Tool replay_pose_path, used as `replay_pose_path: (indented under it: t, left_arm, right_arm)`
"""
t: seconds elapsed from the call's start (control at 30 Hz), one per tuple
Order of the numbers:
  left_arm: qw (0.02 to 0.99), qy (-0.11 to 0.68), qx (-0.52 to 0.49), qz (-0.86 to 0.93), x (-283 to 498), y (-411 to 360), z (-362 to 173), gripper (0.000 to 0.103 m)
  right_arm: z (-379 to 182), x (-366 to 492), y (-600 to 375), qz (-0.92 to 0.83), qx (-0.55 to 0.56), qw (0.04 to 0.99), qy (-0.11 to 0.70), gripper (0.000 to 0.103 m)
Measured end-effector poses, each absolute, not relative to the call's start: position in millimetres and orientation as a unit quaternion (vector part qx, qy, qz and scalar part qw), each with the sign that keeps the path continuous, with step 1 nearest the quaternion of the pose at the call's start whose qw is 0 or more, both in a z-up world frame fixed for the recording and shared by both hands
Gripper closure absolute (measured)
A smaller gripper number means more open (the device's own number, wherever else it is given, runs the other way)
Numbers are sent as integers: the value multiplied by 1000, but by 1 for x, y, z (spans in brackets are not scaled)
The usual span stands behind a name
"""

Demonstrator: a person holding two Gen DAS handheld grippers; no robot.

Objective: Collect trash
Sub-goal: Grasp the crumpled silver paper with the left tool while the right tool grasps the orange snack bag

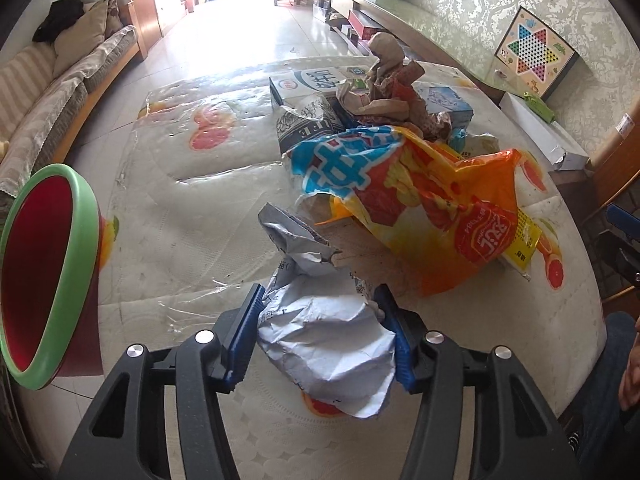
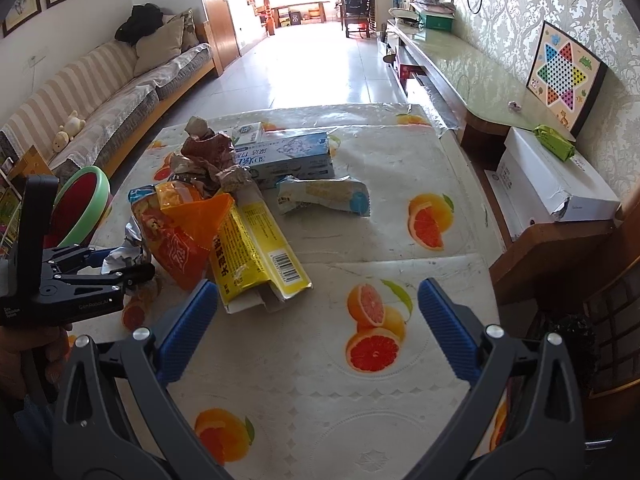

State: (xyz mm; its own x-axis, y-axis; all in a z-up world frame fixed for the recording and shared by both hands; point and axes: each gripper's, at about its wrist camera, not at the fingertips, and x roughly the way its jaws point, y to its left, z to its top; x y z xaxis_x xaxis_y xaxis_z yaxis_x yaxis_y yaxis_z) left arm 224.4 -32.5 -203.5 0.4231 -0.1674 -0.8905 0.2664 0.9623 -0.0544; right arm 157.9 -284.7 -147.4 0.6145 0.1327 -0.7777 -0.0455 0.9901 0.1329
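Observation:
My left gripper (image 1: 318, 300) is shut on a crumpled white-grey paper wrapper (image 1: 320, 332), held just above the table's near edge; it also shows in the right wrist view (image 2: 120, 252). A red bin with a green rim (image 1: 44, 268) stands at the left, beside the table. A pile of trash lies ahead: an orange snack bag (image 1: 420, 200), crumpled brown paper (image 1: 384, 80), a yellow carton (image 2: 256, 256), a blue-white box (image 2: 288, 156) and a pale wrapper (image 2: 324, 196). My right gripper (image 2: 316, 308) is open and empty over the tablecloth, right of the yellow carton.
The table (image 2: 360, 400) has an orange-print cloth under clear plastic. A sofa (image 2: 100, 92) runs along the left wall. A long cabinet (image 2: 460, 76) with a checkers board (image 2: 564, 76) and a white box (image 2: 548, 180) stand at the right.

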Motion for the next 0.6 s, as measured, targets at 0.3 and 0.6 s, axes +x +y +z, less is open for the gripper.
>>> replay_pose_path:
  t: [0.3,0.6]
  left_arm:
    - [864,490,31,-110,210,4,-169,50]
    - [877,469,4,-103,203,43,-146,49]
  right_arm:
    - [-132,175,-223,143,-18,906,399,4]
    - [-139,201,-144,166,-143,898,381,4]
